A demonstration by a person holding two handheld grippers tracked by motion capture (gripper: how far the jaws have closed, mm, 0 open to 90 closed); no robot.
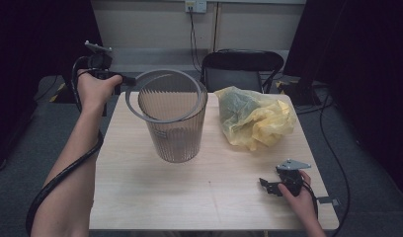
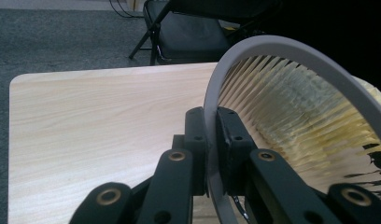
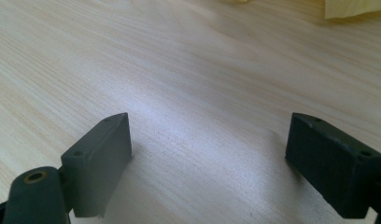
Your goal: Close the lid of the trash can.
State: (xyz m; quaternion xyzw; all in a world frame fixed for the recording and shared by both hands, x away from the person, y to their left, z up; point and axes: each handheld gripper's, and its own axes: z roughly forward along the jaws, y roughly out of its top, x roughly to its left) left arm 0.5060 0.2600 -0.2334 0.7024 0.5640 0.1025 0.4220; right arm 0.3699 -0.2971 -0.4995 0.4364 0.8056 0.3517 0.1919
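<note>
A ribbed, see-through waste bin (image 1: 175, 123) stands on the wooden table (image 1: 140, 192), left of centre. A grey ring (image 1: 162, 94) sits tilted at its mouth, raised on the left side. My left gripper (image 1: 128, 80) is shut on the ring's left edge; in the left gripper view both pads clamp the grey ring (image 2: 212, 107) from either side. A crumpled yellow plastic bag (image 1: 254, 118) lies to the right of the bin. My right gripper (image 1: 266, 185) rests low at the table's front right, open, with bare wood between its jaws (image 3: 207, 154).
A black folding chair (image 1: 239, 69) stands behind the table's far edge. Cables run along the floor on the right and down the back wall. A thick black cable trails from the left gripper along the forearm.
</note>
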